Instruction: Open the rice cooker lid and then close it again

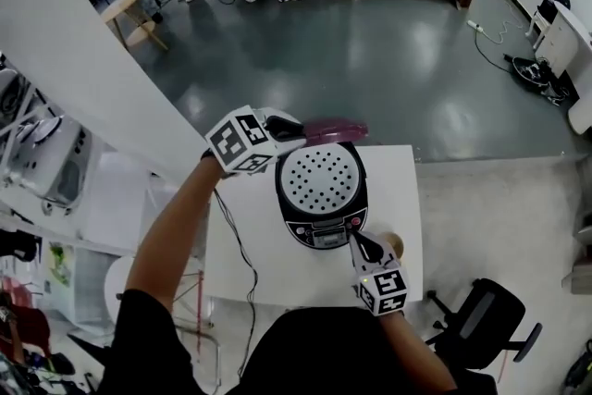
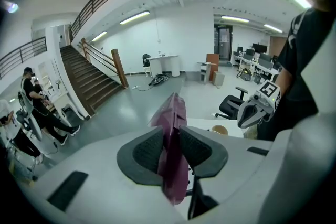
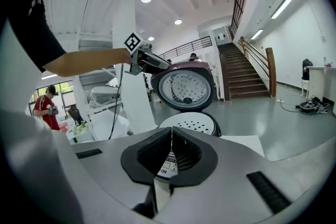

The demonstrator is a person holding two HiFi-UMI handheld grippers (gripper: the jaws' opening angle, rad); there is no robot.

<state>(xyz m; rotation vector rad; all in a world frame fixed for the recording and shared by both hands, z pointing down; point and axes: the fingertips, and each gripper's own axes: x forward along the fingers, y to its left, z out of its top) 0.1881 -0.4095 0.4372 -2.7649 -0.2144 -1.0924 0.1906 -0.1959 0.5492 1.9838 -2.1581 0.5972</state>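
A black rice cooker stands on the white table with its lid up; a white perforated plate covers its pot. The maroon lid rises behind the pot, and its round inner face shows in the right gripper view. My left gripper is shut on the lid's rim: the maroon edge runs between its pads. My right gripper is shut on nothing, just in front of the cooker's control panel. The cooker body lies straight ahead of the right gripper.
A tan round object sits on the table beside my right gripper. A black cable runs across the table's left side. A black office chair stands to the right, a white partition to the left. People stand far off.
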